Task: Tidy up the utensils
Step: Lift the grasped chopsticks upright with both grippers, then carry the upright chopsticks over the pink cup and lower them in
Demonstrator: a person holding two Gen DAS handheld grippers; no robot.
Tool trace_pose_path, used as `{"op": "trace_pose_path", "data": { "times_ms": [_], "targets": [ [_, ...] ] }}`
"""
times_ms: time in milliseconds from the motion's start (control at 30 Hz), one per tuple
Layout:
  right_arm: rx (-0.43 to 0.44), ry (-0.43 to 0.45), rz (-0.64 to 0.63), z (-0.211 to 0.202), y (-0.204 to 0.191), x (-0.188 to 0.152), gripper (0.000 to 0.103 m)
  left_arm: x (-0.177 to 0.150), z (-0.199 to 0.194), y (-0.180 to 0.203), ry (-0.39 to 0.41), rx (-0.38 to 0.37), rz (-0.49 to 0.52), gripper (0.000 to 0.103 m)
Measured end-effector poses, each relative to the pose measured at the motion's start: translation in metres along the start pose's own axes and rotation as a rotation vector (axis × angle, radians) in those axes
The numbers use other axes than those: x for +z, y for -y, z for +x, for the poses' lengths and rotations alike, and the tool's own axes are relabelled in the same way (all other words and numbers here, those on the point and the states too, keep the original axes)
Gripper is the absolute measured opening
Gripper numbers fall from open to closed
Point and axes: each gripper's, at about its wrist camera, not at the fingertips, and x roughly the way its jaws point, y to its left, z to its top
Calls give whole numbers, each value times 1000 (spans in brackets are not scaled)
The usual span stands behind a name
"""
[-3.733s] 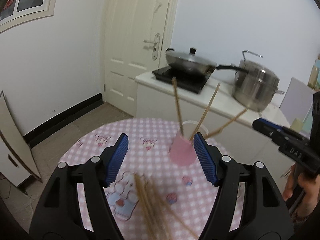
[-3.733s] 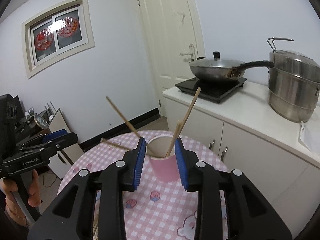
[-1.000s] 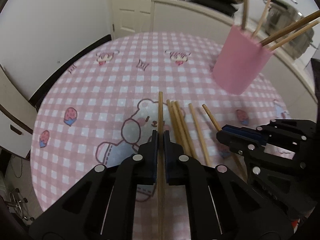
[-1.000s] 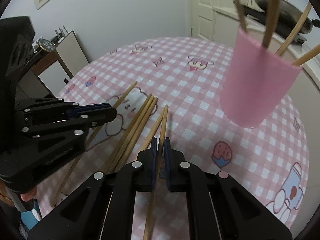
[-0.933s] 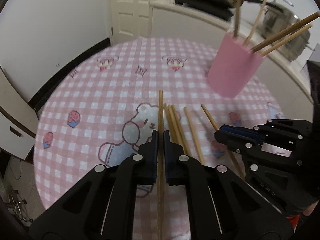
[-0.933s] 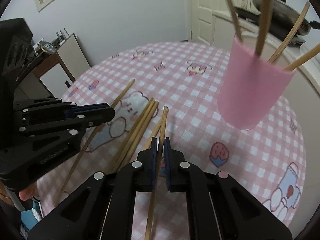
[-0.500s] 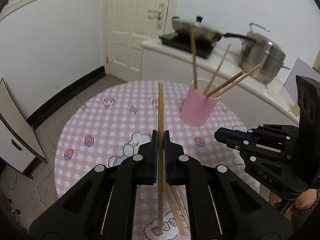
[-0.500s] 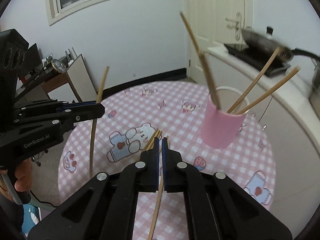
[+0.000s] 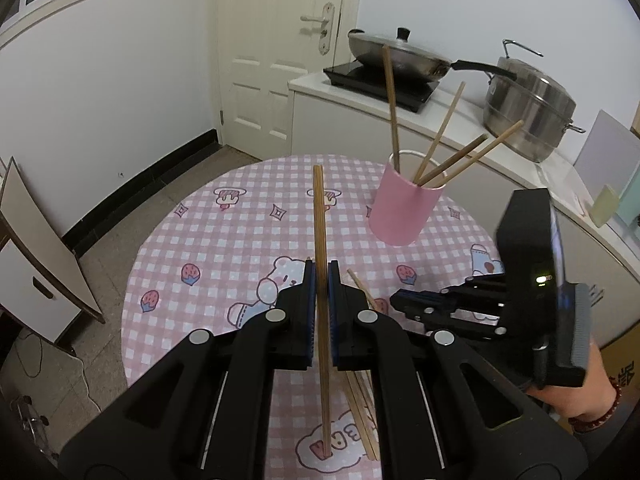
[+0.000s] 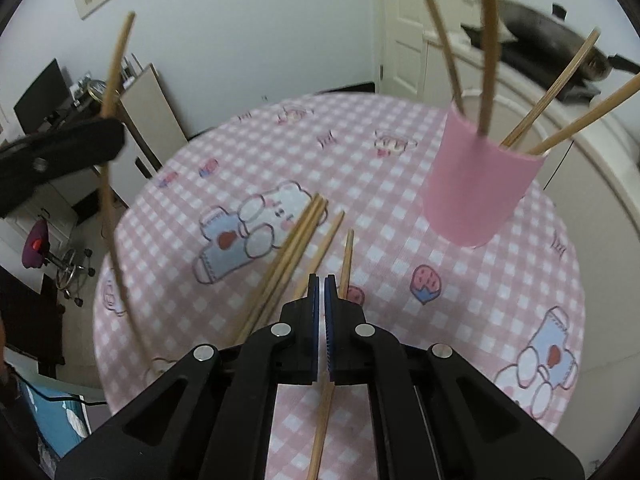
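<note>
A round table (image 9: pixel 224 240) is wearing a pink checked cloth printed with bears and strawberries. Behind it a white counter (image 9: pixel 460 116) is carrying a hob with a lidded pan (image 9: pixel 396 50) and a steel pot (image 9: pixel 530 114), and a white door (image 9: pixel 280 40) is standing in the corner. Low furniture (image 10: pixel 140 108) is sitting along the far wall in the right wrist view.

The left gripper (image 9: pixel 322 288) is pinching a chopstick (image 9: pixel 320 220) between its blue pads, with the jaws pressed against it. The stick is hanging above the cloth with its long axis running straight along the fingers, one end pointing ahead toward the far edge of the table and the other end trailing back between the gripper's arms.

The right gripper (image 10: pixel 322 288) is sitting low over the table with its pads nearly together. A second chopstick (image 10: pixel 345 260) is running under or between them, pointing forward and slightly right; whether the pads are actually gripping it is hard to tell from this angle.

Just left of it, several loose chopsticks (image 10: pixel 288 256) are lying side by side on the cloth, slanting up to the right. A pink cup (image 10: pixel 476 192) is standing upright farther ahead on the right, holding more sticks that are leaning outward in different directions.
</note>
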Motion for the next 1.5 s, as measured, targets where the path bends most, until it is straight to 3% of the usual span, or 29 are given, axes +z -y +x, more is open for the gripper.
{"op": "trace_pose_path", "data": {
  "times_ms": [300, 533, 867, 1000, 1033, 1067, 1100, 1300, 1500],
  "targets": [
    [-8, -88, 13, 48, 6, 6, 2, -9, 62, -26, -109, 1, -54, 6],
    [-31, -91, 5, 56, 5, 11, 3, -15, 83, -32, -149, 1, -58, 6],
    [-103, -91, -11, 57, 9, 17, 21, -16, 89, -28, -160, -10, -48, 6],
    [-117, -111, -19, 67, 14, 14, 21, -17, 93, -26, -171, -8, -38, 6],
    [-116, -109, -16, 66, 15, 14, 17, -17, 94, -25, -173, -5, -37, 6],
    [-117, -107, -19, 66, 16, 15, 5, -17, 94, -25, -174, -5, -38, 6],
    [-117, -107, -24, 66, 16, 15, 5, -16, 94, -24, -174, -7, -39, 6],
    [-81, -39, -26, 39, 12, 15, 5, -10, 79, -20, -147, -18, -33, 6],
    [-50, 86, -57, -27, 1, 18, 5, 4, 42, -9, -71, -40, -24, 6]
  ]
}}
